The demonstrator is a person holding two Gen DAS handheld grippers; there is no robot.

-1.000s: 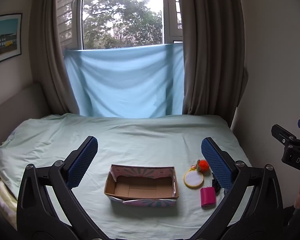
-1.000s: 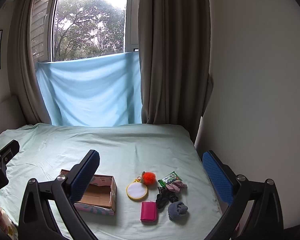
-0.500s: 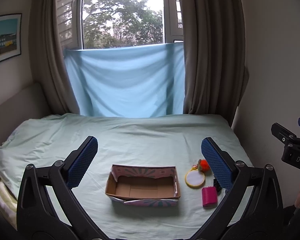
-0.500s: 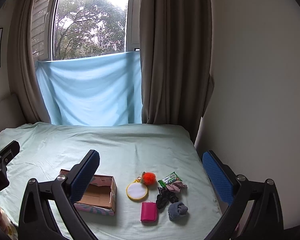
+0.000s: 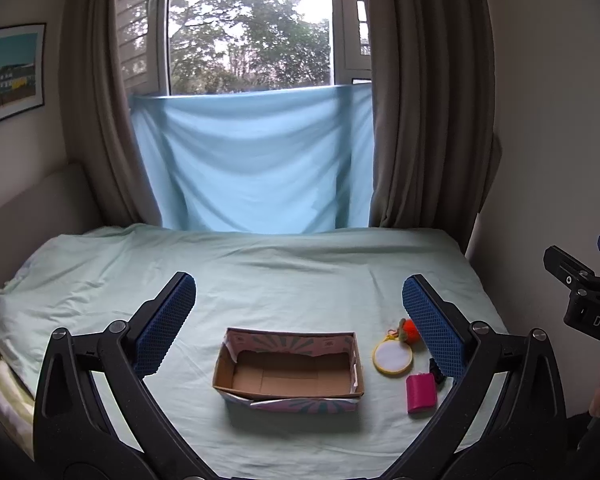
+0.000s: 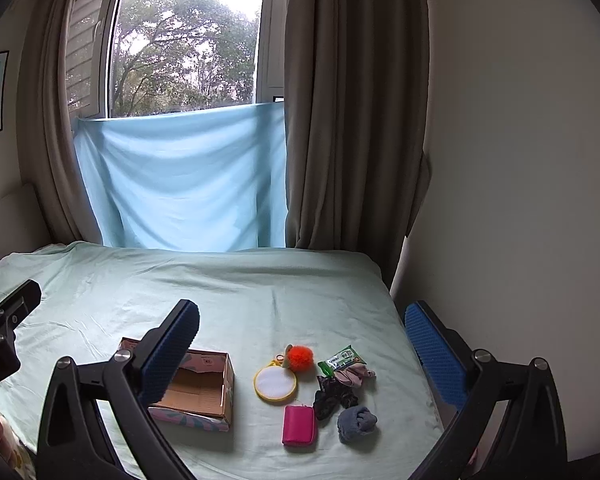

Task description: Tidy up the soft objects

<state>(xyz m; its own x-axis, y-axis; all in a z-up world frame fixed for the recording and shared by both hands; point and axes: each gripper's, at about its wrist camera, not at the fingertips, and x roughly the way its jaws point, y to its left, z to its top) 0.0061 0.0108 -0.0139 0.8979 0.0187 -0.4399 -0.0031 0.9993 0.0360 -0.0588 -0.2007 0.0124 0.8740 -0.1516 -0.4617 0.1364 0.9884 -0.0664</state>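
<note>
Nothing has shifted since before — left claw (image 5: 299,312) and right claw (image 6: 302,340) both gape empty above the box (image 5: 288,372)

pink pouch (image 6: 299,425), orange pompom (image 6: 300,357), mint sheet (image 6: 236,292)

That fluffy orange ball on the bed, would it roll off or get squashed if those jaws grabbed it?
The orange pom-pom looks furry and loose, so it would probably squash easily and weigh very little. It seems joined to the yellow-rimmed round mirror beside it, so that may drag along and stop it rolling. The soft bedsheet should also damp any roll.
</note>
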